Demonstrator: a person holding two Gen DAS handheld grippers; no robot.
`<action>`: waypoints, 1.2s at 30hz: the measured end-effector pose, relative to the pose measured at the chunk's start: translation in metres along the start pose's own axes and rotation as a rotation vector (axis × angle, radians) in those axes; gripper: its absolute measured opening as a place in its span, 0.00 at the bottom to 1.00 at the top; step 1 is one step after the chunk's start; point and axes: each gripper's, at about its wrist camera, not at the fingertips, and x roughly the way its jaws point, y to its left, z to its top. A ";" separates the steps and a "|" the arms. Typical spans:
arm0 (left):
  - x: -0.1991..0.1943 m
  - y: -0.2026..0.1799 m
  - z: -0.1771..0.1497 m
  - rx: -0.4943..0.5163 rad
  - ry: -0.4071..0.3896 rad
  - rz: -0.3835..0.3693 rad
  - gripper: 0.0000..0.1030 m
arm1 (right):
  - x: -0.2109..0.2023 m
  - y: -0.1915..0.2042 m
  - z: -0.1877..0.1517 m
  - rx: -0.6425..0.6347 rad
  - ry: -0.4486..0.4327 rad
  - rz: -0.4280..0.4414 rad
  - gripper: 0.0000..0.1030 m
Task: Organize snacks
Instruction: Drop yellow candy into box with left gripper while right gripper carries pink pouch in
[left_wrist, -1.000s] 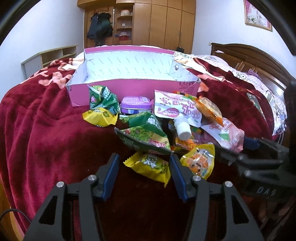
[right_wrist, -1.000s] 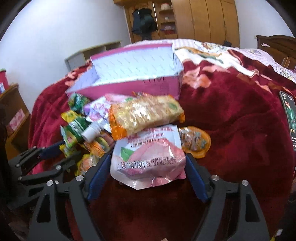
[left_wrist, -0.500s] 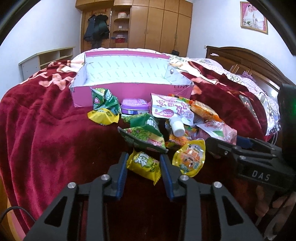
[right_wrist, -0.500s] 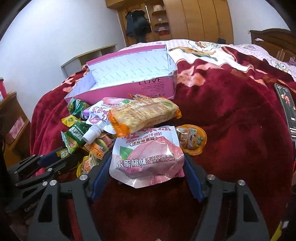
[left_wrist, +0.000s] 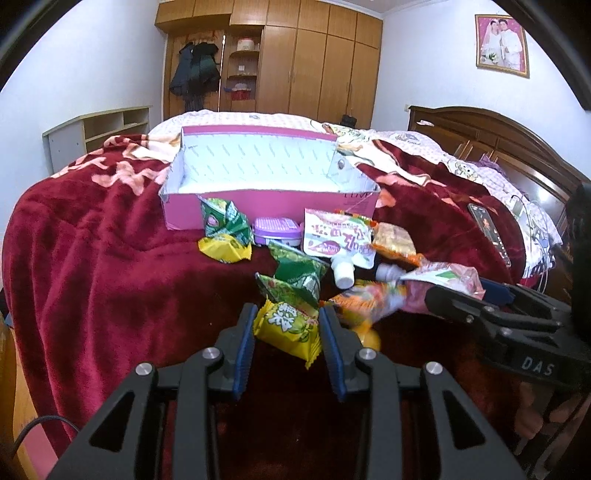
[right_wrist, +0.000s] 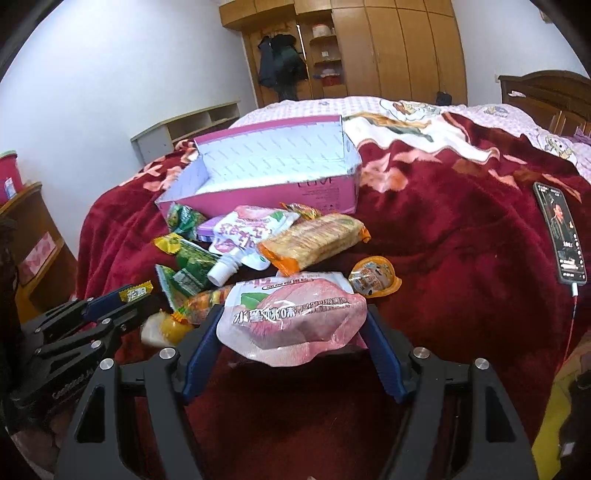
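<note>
On the red blanket, an open pink box (left_wrist: 258, 201) stands behind a heap of snacks. My left gripper (left_wrist: 288, 312) is shut on a yellow-green candy packet (left_wrist: 291, 328), raised just off the blanket in front of the heap. In the right wrist view the left gripper (right_wrist: 110, 302) appears at the left with the packet's end (right_wrist: 135, 293) sticking out. My right gripper (right_wrist: 293, 312) is shut on a puffy pink peach bag (right_wrist: 295, 321), held above the blanket. The pink box (right_wrist: 258, 197) lies beyond it, empty inside.
The heap holds green packets (left_wrist: 221, 221), a purple tin (left_wrist: 277, 230), a spouted pouch (left_wrist: 338, 240), an orange cracker pack (right_wrist: 314, 240) and a jelly cup (right_wrist: 375, 277). A phone (right_wrist: 559, 236) lies on its cable at the right. A wooden headboard (left_wrist: 498, 136) lines the right side.
The left jaws closed onto the yellow-green packet and lifted it. The right gripper rose with the pink peach bag. Both views tilted up toward the box.
</note>
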 end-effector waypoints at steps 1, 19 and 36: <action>-0.002 0.000 0.000 0.000 -0.004 0.000 0.35 | -0.002 0.002 0.001 -0.004 -0.007 0.003 0.68; -0.013 -0.002 0.019 0.026 -0.052 0.011 0.35 | -0.025 0.021 0.016 -0.056 -0.084 0.057 0.68; -0.008 0.009 0.062 0.032 -0.098 0.020 0.35 | -0.019 0.031 0.049 -0.097 -0.130 0.086 0.68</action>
